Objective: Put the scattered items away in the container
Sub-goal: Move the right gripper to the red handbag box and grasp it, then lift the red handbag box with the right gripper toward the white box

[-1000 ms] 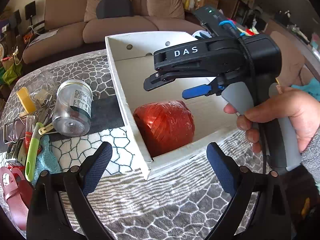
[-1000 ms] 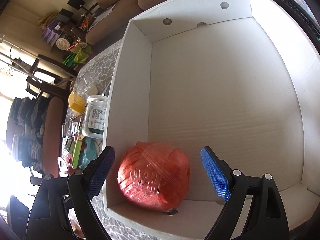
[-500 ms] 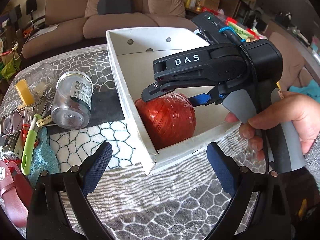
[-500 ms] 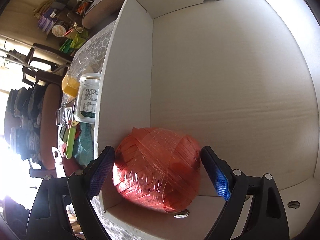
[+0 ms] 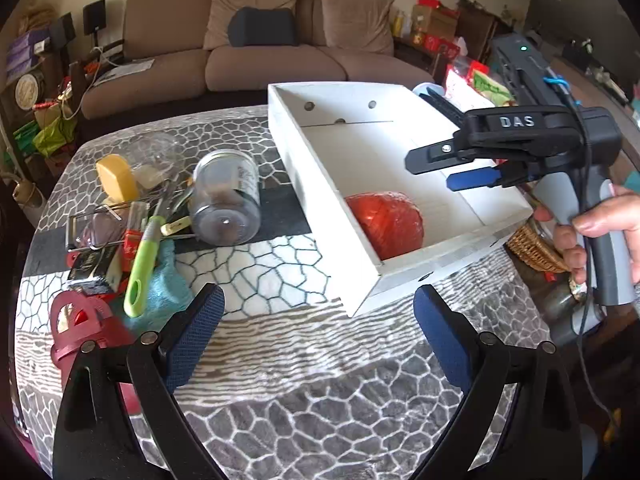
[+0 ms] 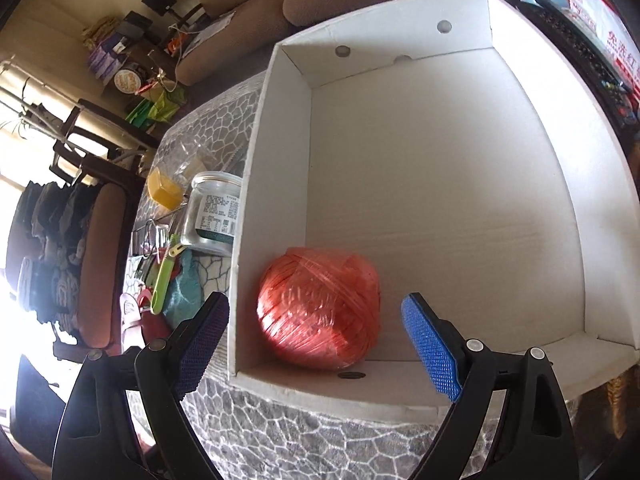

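Observation:
A white cardboard box stands on the patterned table. A red ball of twine lies in its near left corner. My right gripper is open and empty, above the box's near edge, clear of the ball; it shows from the side in the left wrist view. My left gripper is open and empty, over the table in front of the box. A clear jar lies on its side left of the box among scattered items.
The pile left of the box holds a yellow block, a green-handled tool, a teal cloth, a red item and wire clips. A wicker basket sits right of the box. A sofa stands behind.
My right gripper has pulled back and up from around the twine ball, which stays in the box. My left gripper has drawn back a little from the box.

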`<action>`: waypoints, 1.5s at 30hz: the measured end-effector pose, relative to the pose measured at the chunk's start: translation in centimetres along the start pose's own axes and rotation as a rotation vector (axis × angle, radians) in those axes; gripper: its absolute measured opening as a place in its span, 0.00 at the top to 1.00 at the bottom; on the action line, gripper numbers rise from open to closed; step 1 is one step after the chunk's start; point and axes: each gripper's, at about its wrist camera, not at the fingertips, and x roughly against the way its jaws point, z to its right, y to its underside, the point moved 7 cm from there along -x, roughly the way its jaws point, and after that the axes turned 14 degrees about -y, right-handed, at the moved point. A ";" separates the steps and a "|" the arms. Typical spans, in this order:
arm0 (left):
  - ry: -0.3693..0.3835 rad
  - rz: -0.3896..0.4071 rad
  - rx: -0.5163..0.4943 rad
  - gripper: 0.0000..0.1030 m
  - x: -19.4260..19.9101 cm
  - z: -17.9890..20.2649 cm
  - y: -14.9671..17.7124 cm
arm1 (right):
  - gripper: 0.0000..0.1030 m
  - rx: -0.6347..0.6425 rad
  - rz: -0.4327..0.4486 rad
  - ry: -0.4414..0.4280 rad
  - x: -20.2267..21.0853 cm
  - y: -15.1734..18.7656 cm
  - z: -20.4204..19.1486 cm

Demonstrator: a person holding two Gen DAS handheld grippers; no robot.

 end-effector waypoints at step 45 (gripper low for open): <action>-0.041 -0.119 0.054 0.00 -5.0 -20.2 11.8 | 0.08 0.305 -0.281 -0.255 -24.6 13.5 -20.0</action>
